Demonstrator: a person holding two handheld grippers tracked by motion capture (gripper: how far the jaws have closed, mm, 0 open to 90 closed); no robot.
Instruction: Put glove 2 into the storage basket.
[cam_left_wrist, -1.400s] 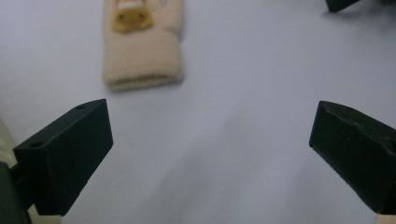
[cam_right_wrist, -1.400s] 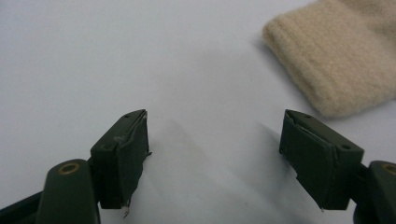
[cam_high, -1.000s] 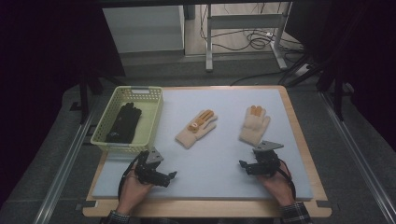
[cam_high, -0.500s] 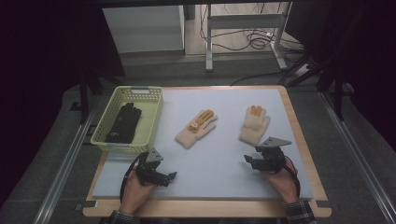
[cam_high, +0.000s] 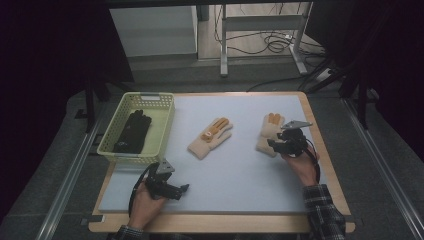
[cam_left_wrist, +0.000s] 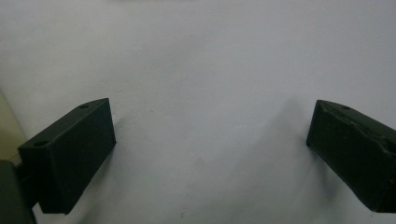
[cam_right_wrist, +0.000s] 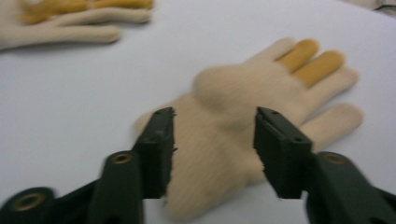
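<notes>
Two cream gloves with orange fingers lie on the pale mat (cam_high: 235, 175): one at the middle (cam_high: 210, 137), one at the right (cam_high: 267, 131). My right gripper (cam_high: 272, 145) hovers over the right glove's cuff end. In the right gripper view its jaws (cam_right_wrist: 212, 140) straddle the glove (cam_right_wrist: 233, 93); they have just been closing, and the glove lies between them without the pads pressing on it. The other glove (cam_right_wrist: 70, 23) shows at the top left there. My left gripper (cam_high: 181, 191) rests near the front left, open over bare mat (cam_left_wrist: 210, 144).
A yellow-green basket (cam_high: 150, 96) stands at the mat's left with a black glove (cam_high: 131, 131) inside. A wooden table edge frames the mat. Beyond the table are a dark floor, cables and a metal stand.
My right hand has moved away from the front edge toward the right glove, and its jaws have narrowed. The left hand has stayed put.
</notes>
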